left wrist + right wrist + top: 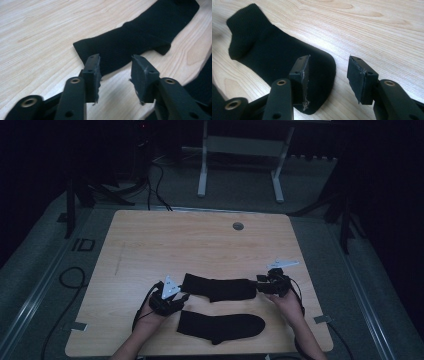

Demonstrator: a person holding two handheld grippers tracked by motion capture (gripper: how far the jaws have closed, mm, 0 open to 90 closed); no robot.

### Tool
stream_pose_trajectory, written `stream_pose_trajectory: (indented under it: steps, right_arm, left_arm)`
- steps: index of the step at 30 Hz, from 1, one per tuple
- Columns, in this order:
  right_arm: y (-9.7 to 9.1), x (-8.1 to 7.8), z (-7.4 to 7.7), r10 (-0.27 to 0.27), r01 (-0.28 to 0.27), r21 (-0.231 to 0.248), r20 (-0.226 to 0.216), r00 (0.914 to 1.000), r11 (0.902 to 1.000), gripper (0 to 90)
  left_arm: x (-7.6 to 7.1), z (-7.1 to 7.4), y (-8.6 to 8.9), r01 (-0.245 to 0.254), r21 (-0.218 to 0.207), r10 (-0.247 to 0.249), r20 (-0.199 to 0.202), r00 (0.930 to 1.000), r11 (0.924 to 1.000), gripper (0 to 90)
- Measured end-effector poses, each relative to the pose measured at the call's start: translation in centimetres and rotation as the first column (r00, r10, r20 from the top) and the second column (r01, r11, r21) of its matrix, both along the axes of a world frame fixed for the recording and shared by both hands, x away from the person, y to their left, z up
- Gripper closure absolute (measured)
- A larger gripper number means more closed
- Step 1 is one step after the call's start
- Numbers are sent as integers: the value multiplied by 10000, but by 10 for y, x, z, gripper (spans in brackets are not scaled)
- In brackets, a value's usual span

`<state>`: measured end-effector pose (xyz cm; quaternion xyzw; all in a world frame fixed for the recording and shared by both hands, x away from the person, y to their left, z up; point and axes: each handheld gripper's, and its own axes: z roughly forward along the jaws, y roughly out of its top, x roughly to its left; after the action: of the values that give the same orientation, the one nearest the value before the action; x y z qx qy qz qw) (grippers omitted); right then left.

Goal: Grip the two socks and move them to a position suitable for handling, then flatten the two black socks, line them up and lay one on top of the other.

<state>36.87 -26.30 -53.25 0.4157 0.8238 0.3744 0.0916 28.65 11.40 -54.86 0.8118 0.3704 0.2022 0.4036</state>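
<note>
Far sock (220,288) lies flat, long axis left-right, cuff toward left gripper (176,299), toe toward right gripper (262,285); both jaws released.

We note two hand-held black two-jaw grippers, the left gripper (172,301) and the right gripper (264,285), each topped by a pale grey three-cornered plate and trailing a black cable; the person's forearms are bare, no sleeve in sight. In the left gripper view we see black linkage arms with brass-coloured pivot bushings and small screw holes. The blocky black pads (362,79) look worn, with pale scuffs and frayed edges.
</note>
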Motion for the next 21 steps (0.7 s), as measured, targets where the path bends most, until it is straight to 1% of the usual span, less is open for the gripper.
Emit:
stream_pose_trajectory:
  steps: [2, 4, 5, 6, 8, 9, 11, 14, 15, 18, 20, 21]
  right_arm:
    - [0, -1, -1, -1, 2, -122, 26, 10000, 9999, 500]
    - [0, -1, -4, -66, 68, -263, 62, 10000, 9996, 487]
    - [1, -2, -5, -41, 44, -349, 84, 10000, 9994, 474]
    - [1, -2, -5, -30, 34, -384, 108, 9999, 9993, 470]
    - [1, -2, -6, -140, 150, -448, 227, 9996, 9989, 457]
    - [1, -2, -7, -193, 207, -461, 295, 9994, 9987, 456]
    - [1, -1, -8, -308, 326, -462, 380, 9988, 9984, 455]
    - [4, 0, -9, -360, 398, -709, 545, 9979, 9967, 455]
    - [5, 1, -9, -367, 409, -742, 572, 9977, 9964, 455]
    - [10, 2, -11, -326, 375, -831, 593, 9977, 9958, 455]
    - [13, 2, -12, -281, 345, -964, 665, 9974, 9947, 455]
    - [15, 2, -13, -273, 343, -1029, 681, 9973, 9941, 455]
  left_arm:
    - [4, 1, 0, -11, -41, 11, -50, 10000, 10000, 549]
    - [9, 2, 0, -25, -20, 25, -123, 9999, 10000, 491]
    - [12, 3, 0, -96, 22, 96, -49, 9999, 10000, 466]
    - [14, 3, 1, -140, -25, 139, -60, 9999, 9999, 466]
    - [21, 3, 1, -238, -88, 237, -186, 9995, 9997, 430]
    - [25, 2, 2, -185, 27, 185, -261, 9995, 9998, 420]
    - [31, 0, 2, -271, 215, 273, -84, 9996, 9994, 418]
    - [40, -3, 4, -540, 209, 539, 49, 9985, 9983, 417]
    - [43, -3, 5, -573, 210, 573, -11, 9984, 9981, 417]
    - [50, -7, 5, -673, 432, 675, -34, 9977, 9968, 418]
    - [54, -9, 4, -633, 654, 645, -155, 9978, 9958, 418]
    - [55, -11, 3, -726, 835, 740, -135, 9972, 9939, 419]
